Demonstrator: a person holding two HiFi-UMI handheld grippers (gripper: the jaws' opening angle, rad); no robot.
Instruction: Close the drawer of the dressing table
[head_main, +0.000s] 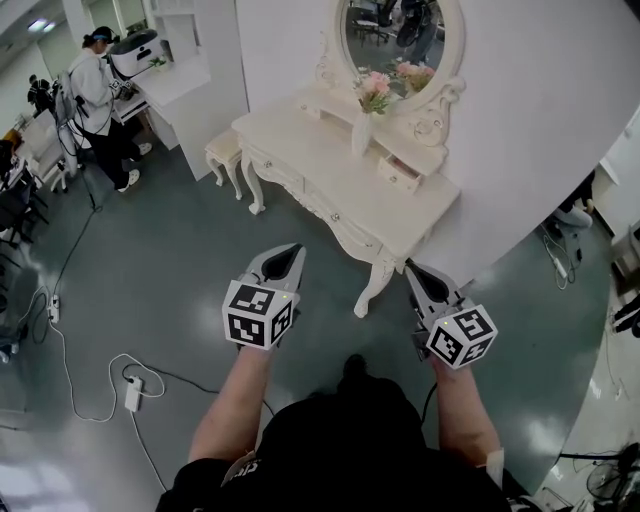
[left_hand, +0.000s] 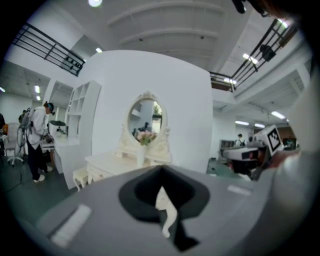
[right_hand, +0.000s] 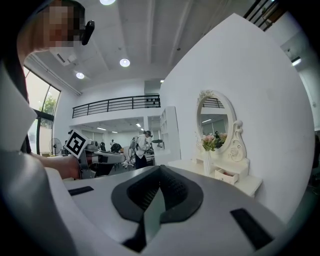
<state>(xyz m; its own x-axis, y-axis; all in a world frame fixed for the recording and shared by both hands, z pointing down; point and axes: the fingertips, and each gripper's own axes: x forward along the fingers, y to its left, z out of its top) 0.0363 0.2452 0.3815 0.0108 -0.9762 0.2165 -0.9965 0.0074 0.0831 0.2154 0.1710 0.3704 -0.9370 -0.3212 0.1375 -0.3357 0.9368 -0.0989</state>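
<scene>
The cream dressing table (head_main: 345, 185) stands against the white wall, with an oval mirror (head_main: 400, 35) and a vase of pink flowers (head_main: 368, 110). A small drawer (head_main: 399, 174) on its upper shelf at the right is pulled out; in the right gripper view this drawer (right_hand: 226, 175) shows open beside the vase. Both grippers hover over the floor short of the table, pointing at it. My left gripper (head_main: 293, 250) is shut and holds nothing, and so is my right gripper (head_main: 411, 267). The left gripper view looks past shut jaws at the table (left_hand: 107, 162).
A matching stool (head_main: 225, 155) stands at the table's left end. A person (head_main: 100, 95) works at a white desk and shelves (head_main: 175, 75) at the back left. Cables and a power strip (head_main: 133, 393) lie on the floor at the left. More gear and cables sit at the right (head_main: 575, 215).
</scene>
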